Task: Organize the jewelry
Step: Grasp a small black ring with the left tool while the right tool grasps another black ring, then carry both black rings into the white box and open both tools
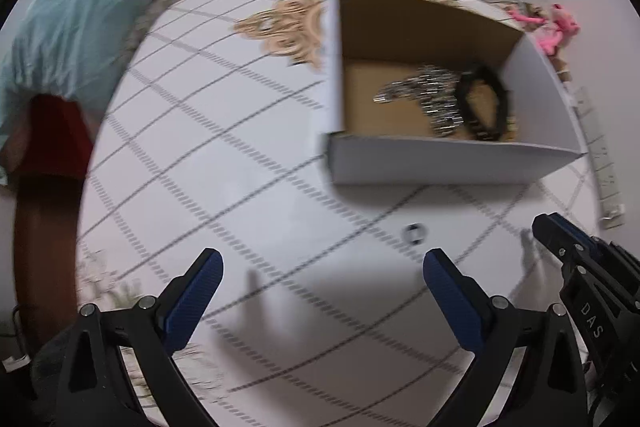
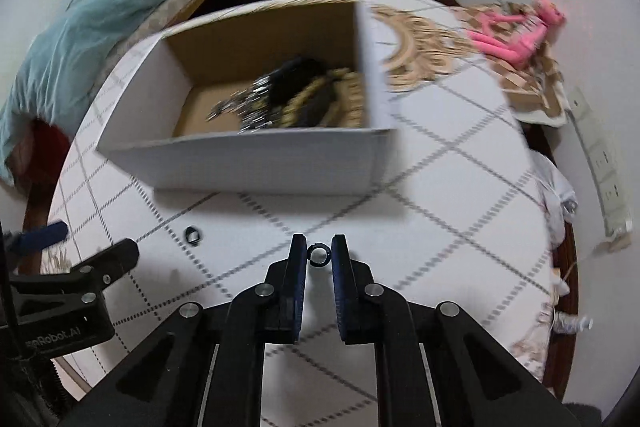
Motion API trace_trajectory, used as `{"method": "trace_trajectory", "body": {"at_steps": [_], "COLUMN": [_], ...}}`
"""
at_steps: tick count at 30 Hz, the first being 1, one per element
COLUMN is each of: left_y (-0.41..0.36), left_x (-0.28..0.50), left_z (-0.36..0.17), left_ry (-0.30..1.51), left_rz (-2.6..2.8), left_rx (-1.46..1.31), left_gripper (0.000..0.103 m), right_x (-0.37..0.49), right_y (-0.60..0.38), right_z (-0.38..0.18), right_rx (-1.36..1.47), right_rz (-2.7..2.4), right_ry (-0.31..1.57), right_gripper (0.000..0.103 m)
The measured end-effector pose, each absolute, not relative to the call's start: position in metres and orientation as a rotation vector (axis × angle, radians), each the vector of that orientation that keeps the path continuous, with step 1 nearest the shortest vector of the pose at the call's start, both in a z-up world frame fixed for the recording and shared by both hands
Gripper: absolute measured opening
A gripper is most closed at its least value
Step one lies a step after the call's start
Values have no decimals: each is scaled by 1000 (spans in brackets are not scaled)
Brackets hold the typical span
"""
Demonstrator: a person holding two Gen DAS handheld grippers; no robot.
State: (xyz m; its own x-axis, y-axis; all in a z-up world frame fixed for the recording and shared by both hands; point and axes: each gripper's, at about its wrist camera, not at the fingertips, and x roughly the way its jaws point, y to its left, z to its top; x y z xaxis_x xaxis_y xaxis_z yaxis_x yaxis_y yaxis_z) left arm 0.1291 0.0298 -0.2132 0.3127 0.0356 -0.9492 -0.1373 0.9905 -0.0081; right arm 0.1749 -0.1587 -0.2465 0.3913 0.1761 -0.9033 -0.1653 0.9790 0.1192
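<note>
Black-blue left gripper (image 1: 323,267) gaping wide and empty, loose ring (image 1: 414,233) on tablecloth (image 1: 240,187) just ahead-right of it, right gripper (image 2: 319,247) nearly closed on second ring (image 2: 319,254), open box (image 2: 256,163) ahead-left holding jewelry pile (image 2: 296,99).

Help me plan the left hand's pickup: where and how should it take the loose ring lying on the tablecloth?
The ring seems to lie flat on the tablecloth, so I would come straight down with the open left gripper, one finger on each outer side of the band, and pinch across it. Blur hides finer detail.
</note>
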Motion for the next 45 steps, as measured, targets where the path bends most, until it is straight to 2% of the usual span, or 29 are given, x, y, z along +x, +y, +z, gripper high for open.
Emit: {"method": "trace_trajectory", "body": {"at_steps": [3, 6, 8, 10, 13, 15, 16, 17, 28, 39, 45], "left_y": [12, -3, -10, -15, -11, -11, -12, -12, -7, 11, 29], "left_x": [135, 142, 145, 147, 155, 156, 156, 155, 150, 158, 197], "left_z": [-213, -216, -220, -223, -233, -233, -233, -232, -222, -139, -133], "left_ry": [1230, 1229, 1235, 1241, 1250, 1242, 1239, 1235, 1194, 1077, 1110], "left_rz": [63, 34, 16, 7, -6, -11, -16, -16, -37, -119, -161], "left_rx": [-93, -76, -73, -65, -56, -51, -49, -47, -68, -163, -200], "left_gripper": [98, 82, 65, 55, 27, 22, 12, 10, 10, 10, 10], "right_x": [177, 178, 180, 181, 180, 180, 180, 180, 175, 186, 233], "right_y": [-179, -192, -200, -201, -204, -203, -203, -203, -202, -205, -184], "right_z": [-246, -249, -252, -256, -257, -258, -259, -260, -249, -183, -173], "right_rx": [40, 60, 66, 70, 75, 79, 82, 83, 97, 212, 297], "right_rz": [170, 135, 121, 110, 103, 102, 100, 99, 120, 226, 353], "right_ry": [1147, 1155, 1161, 1166, 1166, 1169, 1169, 1170, 1149, 1068, 1119], "right_gripper": [13, 13, 13, 13, 13, 13, 13, 13, 13, 13, 13]}}
